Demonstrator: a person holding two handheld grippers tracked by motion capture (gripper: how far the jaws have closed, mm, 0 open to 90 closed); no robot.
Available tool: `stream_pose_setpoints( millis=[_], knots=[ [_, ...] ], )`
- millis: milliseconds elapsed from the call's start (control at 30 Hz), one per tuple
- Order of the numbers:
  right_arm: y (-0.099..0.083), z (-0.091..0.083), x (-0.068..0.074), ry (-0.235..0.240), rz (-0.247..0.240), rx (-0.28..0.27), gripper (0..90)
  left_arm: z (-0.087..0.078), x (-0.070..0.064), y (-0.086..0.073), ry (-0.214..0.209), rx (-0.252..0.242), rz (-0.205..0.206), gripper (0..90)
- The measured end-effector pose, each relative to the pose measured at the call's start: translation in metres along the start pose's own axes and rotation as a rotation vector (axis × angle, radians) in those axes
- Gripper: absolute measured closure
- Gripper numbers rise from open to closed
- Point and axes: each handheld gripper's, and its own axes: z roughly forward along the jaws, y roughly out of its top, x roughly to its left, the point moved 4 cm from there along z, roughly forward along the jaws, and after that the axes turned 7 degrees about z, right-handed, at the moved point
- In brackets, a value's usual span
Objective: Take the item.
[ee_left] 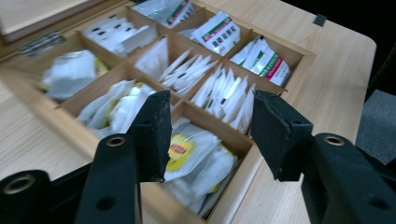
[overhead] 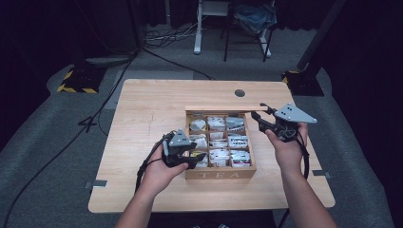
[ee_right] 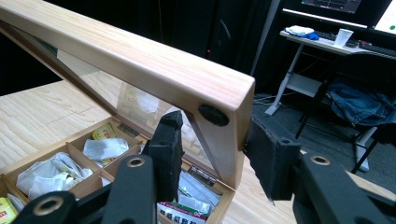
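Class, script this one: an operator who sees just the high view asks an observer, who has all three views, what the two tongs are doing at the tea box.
Operator: The left tongs sit at the front left of the tea box. Are they open or shut?
Observer: Open. The left gripper view shows the jaws spread above a compartment of tea bags with yellow labels.
Operator: And the right tongs at the raised lid?
Observer: In the right gripper view, the jaws stand on either side of the lid's corner. I cannot tell whether they press on it.
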Motion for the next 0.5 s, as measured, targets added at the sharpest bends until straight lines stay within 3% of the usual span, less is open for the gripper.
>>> stream_pose_setpoints(
  millis=[67,133,200,267,500],
  knots=[
    [0.0,0.0,0.0,0.0,0.0,0.0,56.5,0.003,-0.001,0.001,-0.008,0.005,0.009,50.4],
    [0.0,0.0,0.0,-0.001,0.0,-0.002,56.5,0.014,-0.008,0.004,-0.058,0.019,0.01,58.9],
    [0.0,0.0,0.0,-0.002,0.0,-0.002,56.5,0.018,-0.009,0.004,-0.066,0.021,0.011,60.3],
    [0.0,0.0,0.0,-0.001,0.001,-0.001,56.5,0.024,-0.011,0.006,-0.084,0.027,0.014,67.7],
    [0.0,0.0,0.0,0.0,0.0,-0.001,56.4,0.046,-0.015,0.006,-0.142,0.052,0.013,73.4]
  ],
)
